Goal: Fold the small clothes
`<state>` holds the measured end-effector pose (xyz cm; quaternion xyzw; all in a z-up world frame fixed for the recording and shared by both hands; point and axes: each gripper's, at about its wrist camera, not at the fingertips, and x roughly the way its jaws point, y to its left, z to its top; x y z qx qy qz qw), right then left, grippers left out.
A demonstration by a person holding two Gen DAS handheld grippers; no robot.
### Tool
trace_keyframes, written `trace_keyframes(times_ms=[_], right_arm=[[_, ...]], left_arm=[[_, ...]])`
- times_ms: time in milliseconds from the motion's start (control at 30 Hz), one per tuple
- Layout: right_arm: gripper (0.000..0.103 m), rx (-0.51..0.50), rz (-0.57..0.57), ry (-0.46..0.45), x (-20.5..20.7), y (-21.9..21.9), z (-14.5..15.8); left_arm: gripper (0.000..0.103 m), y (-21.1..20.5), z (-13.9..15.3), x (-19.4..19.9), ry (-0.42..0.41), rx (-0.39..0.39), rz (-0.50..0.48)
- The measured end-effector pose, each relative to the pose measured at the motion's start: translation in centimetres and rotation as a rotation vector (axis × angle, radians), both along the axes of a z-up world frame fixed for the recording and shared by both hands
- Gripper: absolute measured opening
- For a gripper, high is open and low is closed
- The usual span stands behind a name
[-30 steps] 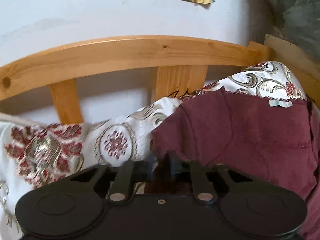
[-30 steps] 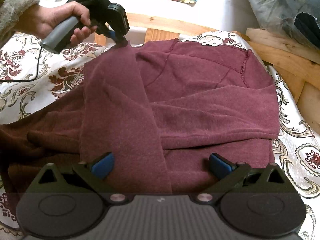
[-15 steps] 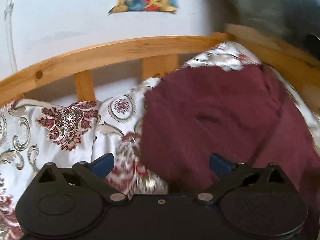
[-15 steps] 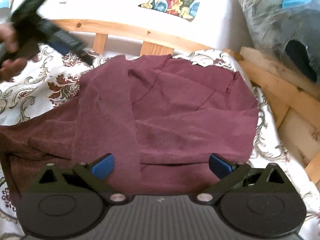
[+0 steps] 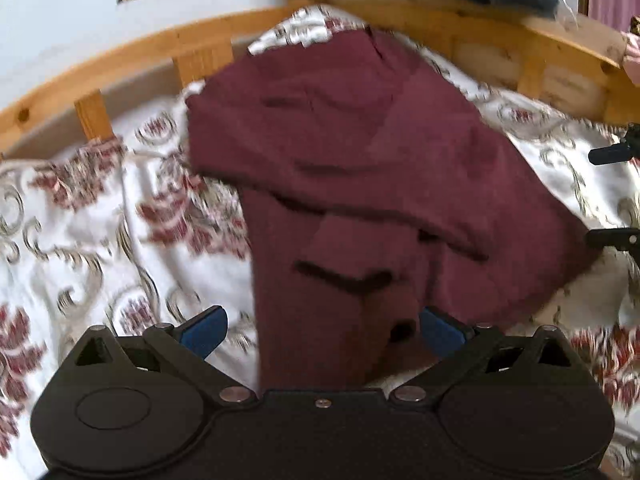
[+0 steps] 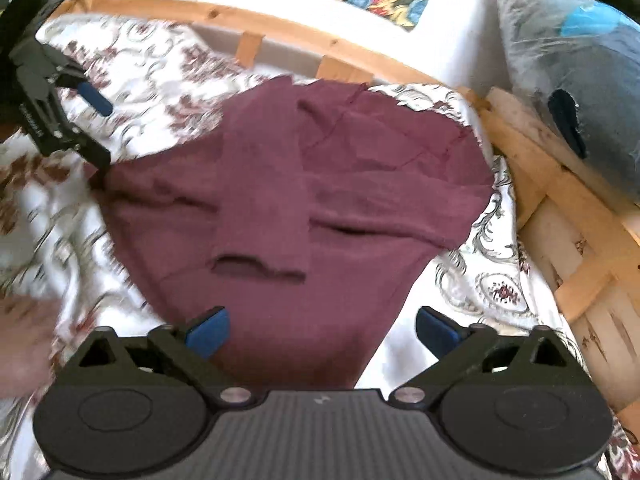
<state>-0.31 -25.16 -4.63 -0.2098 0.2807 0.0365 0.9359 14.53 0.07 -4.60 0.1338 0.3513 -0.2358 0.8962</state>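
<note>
Left gripper: the black two-finger left gripper [image 5: 322, 330] with blue pads has its jaws spread wide and grips nothing. In its own view its left blue pad [image 5: 204, 330] is over the bedspread and its right one is at the near folds of the garment. In the right wrist view the same tool [image 6: 98, 130] sits at the far left, one dark fingertip touching or just beside the garment's left corner; blur hides which.

Bedspread: a white bedspread with dark red and gold floral scrollwork [image 5: 80, 232] covers the bed and lies under the garment on every side.

Garment: a small maroon knit garment [image 6: 304, 184] lies loosely folded in the middle of the bedspread, one flap laid over the body, with several creases and a dark slit-like fold near its lower middle [image 6: 256, 268]. Its far edge lies near the wooden rail.

Bed frame: a curved light pine rail with short slats [image 6: 288, 36] runs behind the bedspread, against a white wall [image 5: 60, 20].

Right gripper: the black right gripper [image 6: 322, 332] with blue pads is released, jaws wide apart, poised over the garment's near edge and holding nothing.

Bag: a clear plastic bag of grey and blue fabric [image 6: 572, 60] rests beyond the frame at far right.
</note>
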Motion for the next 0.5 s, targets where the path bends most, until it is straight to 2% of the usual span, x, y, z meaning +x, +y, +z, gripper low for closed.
trace_keyframes(times_ms=[33,200,300,500], right_arm=[[0.086,-0.026,0.009,0.010,-0.1,0.6,-0.3],[0.057,-0.170,0.039,0.090,0.3,2.7,-2.8],[0.052,-0.222,0.051,0.134,0.6,3.1,-4.0],[0.051,-0.306,0.074,0.150,0.2,4.0,-4.6]], left_arm=[[0.102,0.0,-0.3,-0.1,0.006,0.006,-0.005],[0.102,-0.2,-1.5,-0.2,0.031,0.035,-0.034],[0.102,-0.3,-1.7,-0.3,0.036,0.034,-0.036],[0.102,-1.1,-2.0,-1.2,0.025,0.056,-0.079]])
